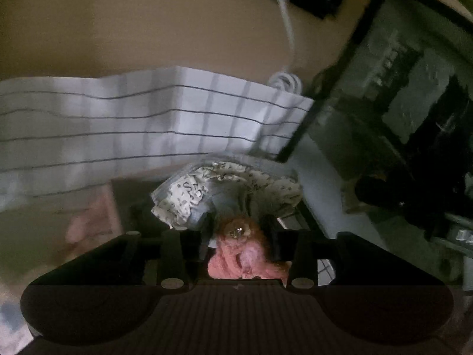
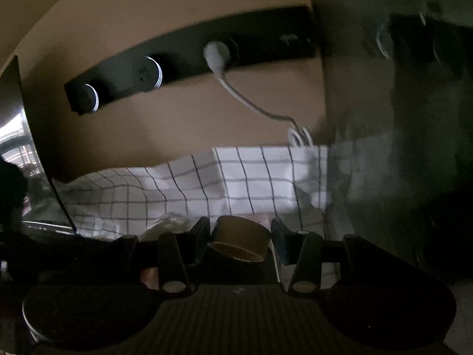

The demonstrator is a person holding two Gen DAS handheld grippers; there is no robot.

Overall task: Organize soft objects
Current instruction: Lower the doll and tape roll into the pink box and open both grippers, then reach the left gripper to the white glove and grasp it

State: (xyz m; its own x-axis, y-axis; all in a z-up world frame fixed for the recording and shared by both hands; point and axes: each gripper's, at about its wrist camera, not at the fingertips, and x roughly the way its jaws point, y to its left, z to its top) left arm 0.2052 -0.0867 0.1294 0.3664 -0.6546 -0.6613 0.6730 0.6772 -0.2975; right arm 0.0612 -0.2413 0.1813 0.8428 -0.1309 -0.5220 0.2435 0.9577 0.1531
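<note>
Dimly: no legible writing. Left gripper (image 1: 236,233) jaws are apart around a pink toy (image 1: 245,260), grip unclear; right gripper (image 2: 240,236) clamps a tape roll (image 2: 241,241). Checked cloth (image 2: 236,177) lies far.

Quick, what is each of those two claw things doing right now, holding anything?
Left gripper: a pink fluffy item sits between its fingers; a firm grip cannot be told.
Right gripper: closed on a brown tape roll.

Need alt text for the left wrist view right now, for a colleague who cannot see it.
A pink fuzzy soft item sits between the left gripper's dark fingers, with a crumpled printed cloth just beyond. Behind lie a white checked cloth and a tan wall.
</note>
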